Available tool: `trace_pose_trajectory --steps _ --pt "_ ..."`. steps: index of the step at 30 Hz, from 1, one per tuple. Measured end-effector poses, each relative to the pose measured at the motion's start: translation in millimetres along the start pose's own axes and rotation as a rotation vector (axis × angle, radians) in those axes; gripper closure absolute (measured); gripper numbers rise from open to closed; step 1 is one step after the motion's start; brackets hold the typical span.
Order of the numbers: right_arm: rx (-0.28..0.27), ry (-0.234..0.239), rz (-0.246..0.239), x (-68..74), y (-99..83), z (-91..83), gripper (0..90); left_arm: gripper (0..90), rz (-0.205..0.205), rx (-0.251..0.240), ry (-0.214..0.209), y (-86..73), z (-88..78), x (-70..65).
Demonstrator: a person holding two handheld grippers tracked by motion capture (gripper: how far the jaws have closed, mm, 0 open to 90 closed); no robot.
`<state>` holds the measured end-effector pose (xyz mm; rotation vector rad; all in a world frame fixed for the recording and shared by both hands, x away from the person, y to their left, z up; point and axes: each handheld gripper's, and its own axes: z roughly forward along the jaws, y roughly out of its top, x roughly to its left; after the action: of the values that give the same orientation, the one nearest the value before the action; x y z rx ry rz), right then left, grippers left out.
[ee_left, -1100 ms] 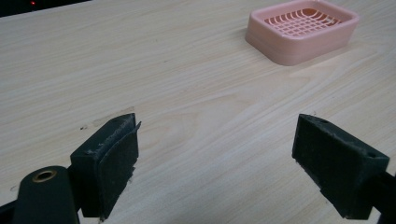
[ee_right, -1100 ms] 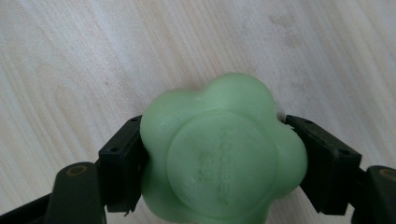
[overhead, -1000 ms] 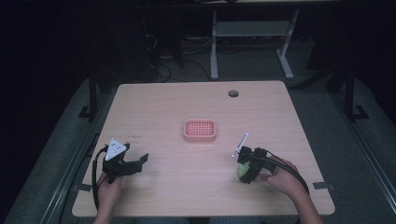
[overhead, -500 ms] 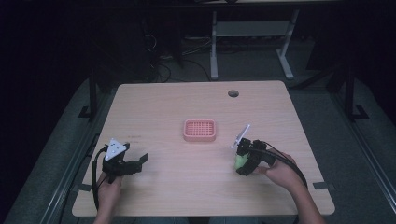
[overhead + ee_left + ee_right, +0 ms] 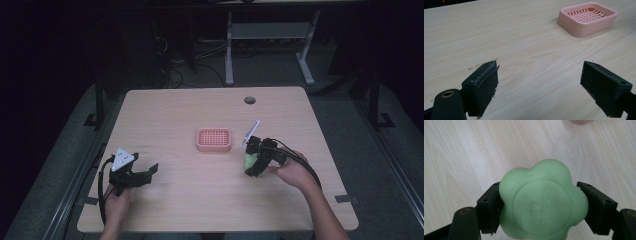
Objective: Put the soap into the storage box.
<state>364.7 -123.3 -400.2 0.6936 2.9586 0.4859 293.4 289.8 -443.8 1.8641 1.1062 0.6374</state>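
Seen from the high view: pale wooden table (image 5: 170, 115), pink plastic slotted soap dish (image 5: 214, 139) near its middle, right gripper (image 5: 251, 162) just right of the dish and close to it, left gripper (image 5: 148, 172) well apart near the front left edge, a small dark round hole (image 5: 250, 100) toward the far edge. Shown close in the right gripper view and merely a green speck from above: pale green flower-shaped soap bar (image 5: 541, 201), embossed lettering on its round face, too faint to read with confidence; clamped between the two black jaws, one pad against each side lobe, apparently lifted slightly off the wood. In the left gripper view: jaws spread wide over bare wood, nothing between them; soap dish far off at upper right.
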Motion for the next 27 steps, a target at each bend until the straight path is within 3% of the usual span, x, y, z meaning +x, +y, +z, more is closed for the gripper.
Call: trace_pose_trajectory --steps 27 --pt "-0.027 0.010 -0.007 -20.6 44.4 1.3 25.6 14.2 -0.007 -0.004 0.002 0.3 1.0 0.6"
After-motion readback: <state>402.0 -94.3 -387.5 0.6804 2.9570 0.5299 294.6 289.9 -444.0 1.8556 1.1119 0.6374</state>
